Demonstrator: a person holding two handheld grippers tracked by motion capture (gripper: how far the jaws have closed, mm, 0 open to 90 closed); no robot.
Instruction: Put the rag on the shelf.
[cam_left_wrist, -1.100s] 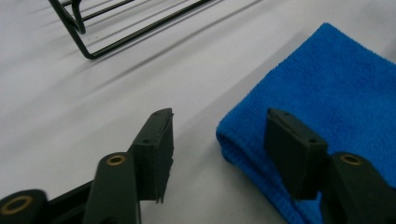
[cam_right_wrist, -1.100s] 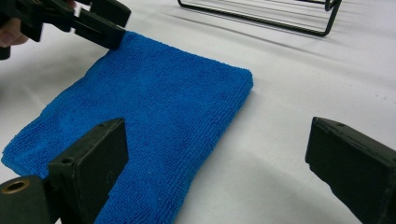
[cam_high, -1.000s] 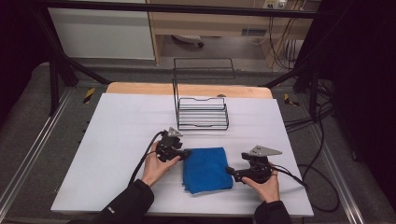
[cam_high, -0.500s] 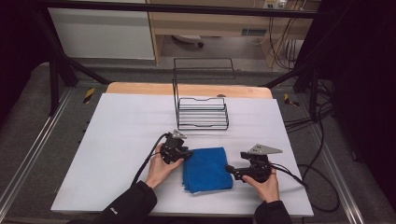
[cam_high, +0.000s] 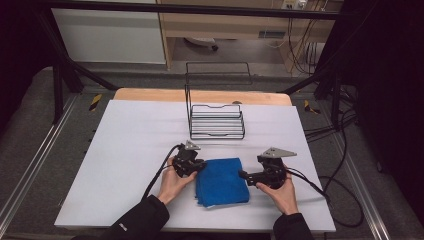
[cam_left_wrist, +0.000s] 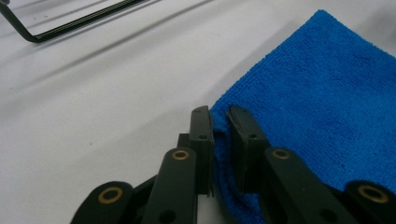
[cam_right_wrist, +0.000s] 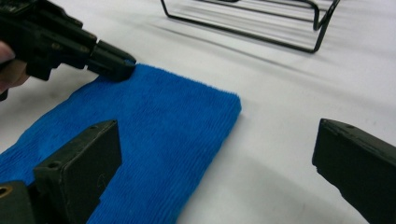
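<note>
High view, tabletop (cam_high: 125, 150): white sheet over a wooden top; the person's forearms come in from the near edge.
Wire rack (cam_high: 216, 120): black, standing at the far middle, well apart from the cloth.
Blue cloth (cam_high: 221, 181): folded microfibre, flat on the near middle, between the two grippers.
Left gripper (cam_left_wrist: 220, 122): at the cloth's left corner; its fingers (cam_left_wrist: 201, 135) have just been closing and now pinch a raised fold of the cloth's edge.
Right gripper (cam_right_wrist: 215, 172): just beside the cloth's right edge; its fingers (cam_right_wrist: 84, 163) have just opened further and stand wide apart, one above the cloth, gripping nothing.
</note>
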